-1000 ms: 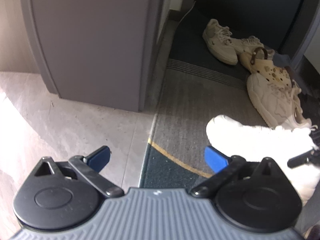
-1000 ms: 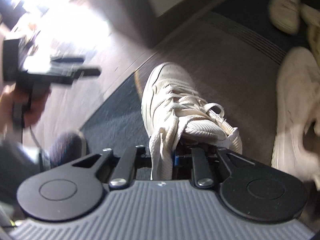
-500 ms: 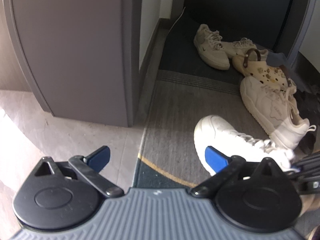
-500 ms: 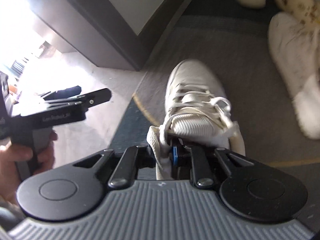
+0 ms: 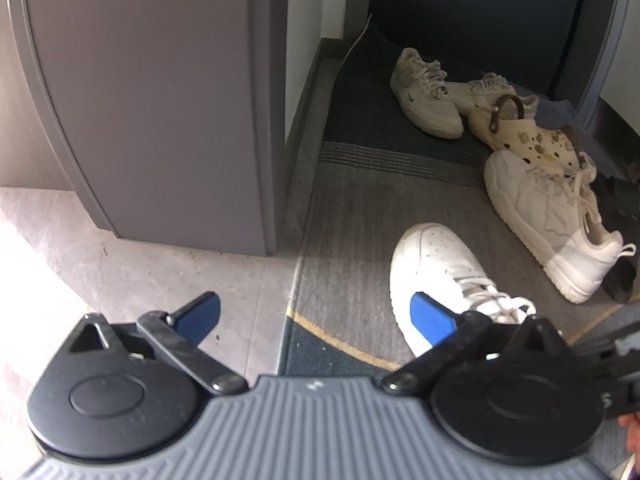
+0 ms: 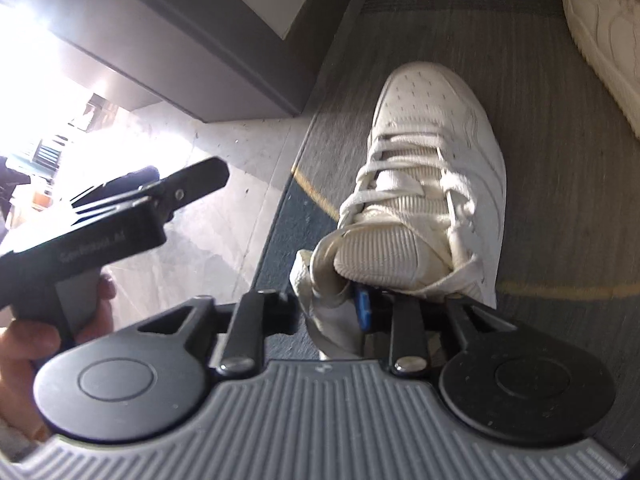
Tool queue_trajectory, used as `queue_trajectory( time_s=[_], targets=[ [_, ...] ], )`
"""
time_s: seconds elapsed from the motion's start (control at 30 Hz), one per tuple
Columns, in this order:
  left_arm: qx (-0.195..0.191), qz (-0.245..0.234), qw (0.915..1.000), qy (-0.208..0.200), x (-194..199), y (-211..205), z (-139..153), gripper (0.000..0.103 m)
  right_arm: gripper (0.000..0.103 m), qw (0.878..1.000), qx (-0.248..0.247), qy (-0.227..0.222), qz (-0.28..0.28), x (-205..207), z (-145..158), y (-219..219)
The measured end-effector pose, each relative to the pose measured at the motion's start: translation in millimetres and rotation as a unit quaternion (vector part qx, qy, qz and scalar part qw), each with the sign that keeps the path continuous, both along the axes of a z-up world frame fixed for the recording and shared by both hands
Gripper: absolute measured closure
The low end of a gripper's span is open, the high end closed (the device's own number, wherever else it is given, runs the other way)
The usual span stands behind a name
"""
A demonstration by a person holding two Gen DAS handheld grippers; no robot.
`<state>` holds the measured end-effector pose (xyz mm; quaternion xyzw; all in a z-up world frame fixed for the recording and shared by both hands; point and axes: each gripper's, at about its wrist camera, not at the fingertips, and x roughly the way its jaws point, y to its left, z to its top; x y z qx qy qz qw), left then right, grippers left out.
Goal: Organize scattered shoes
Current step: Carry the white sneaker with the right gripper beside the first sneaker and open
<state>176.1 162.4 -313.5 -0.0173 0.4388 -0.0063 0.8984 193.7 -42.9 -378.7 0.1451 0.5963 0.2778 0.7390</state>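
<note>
White sneaker (image 6: 436, 160) lies lengthwise, toe pointing toward the doorway.

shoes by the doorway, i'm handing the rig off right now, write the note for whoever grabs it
Right tool: jaws opening around the heel collar of the white sneaker, which sits upright on the grey mat, toe toward the door.
Left tool: open, empty, hovering over the mat edge.
Placed so far: that one sneaker only.
Left: the cream sneaker beside it, the clog and the two beige sneakers behind are piled crooked; line them up in pairs.
</note>
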Motion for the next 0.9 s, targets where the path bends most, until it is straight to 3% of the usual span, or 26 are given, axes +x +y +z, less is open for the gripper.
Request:
queue_trajectory(
  time_s=[0.07,0.2,0.33,0.43,0.57,0.63,0.73,0.83,0.9],
  targets=[
    [-0.002,-0.003,1.0,-0.001,-1,0,0,0.001,0.039,1.0,0.006,-0.015,0.011,-4,13,-8],
    [-0.013,-0.001,0.9999,0.006,-4,1,-3,0.001,0.039,0.996,0.015,-0.065,0.06,-19,43,-19],
    [-0.018,-0.001,0.9998,0.012,-7,1,-7,0.001,0.039,0.973,-0.034,-0.197,0.119,-37,67,-27],
    [-0.02,0.001,0.9997,0.014,-7,2,-8,0.001,0.039,0.949,-0.112,-0.253,0.155,-35,52,-19],
    [-0.021,-0.001,0.9997,0.012,-7,2,-8,0.001,0.04,0.938,-0.146,-0.239,0.204,-29,17,-9],
    [-0.022,-0.002,0.9997,0.014,-7,2,-9,0.001,0.041,0.94,-0.153,-0.226,0.205,-27,1,-6],
    [-0.023,-0.005,0.9996,0.016,-8,1,-10,0.001,0.053,0.953,-0.122,-0.228,0.158,-20,-7,-9],
    [-0.025,-0.007,0.9996,0.015,-8,1,-10,0.001,0.054,0.964,-0.086,-0.228,0.108,-13,-5,-14],
    [-0.025,-0.007,0.9996,0.013,-9,1,-9,0.001,0.053,0.964,-0.079,-0.237,0.095,-16,-7,-16]
  ],
)
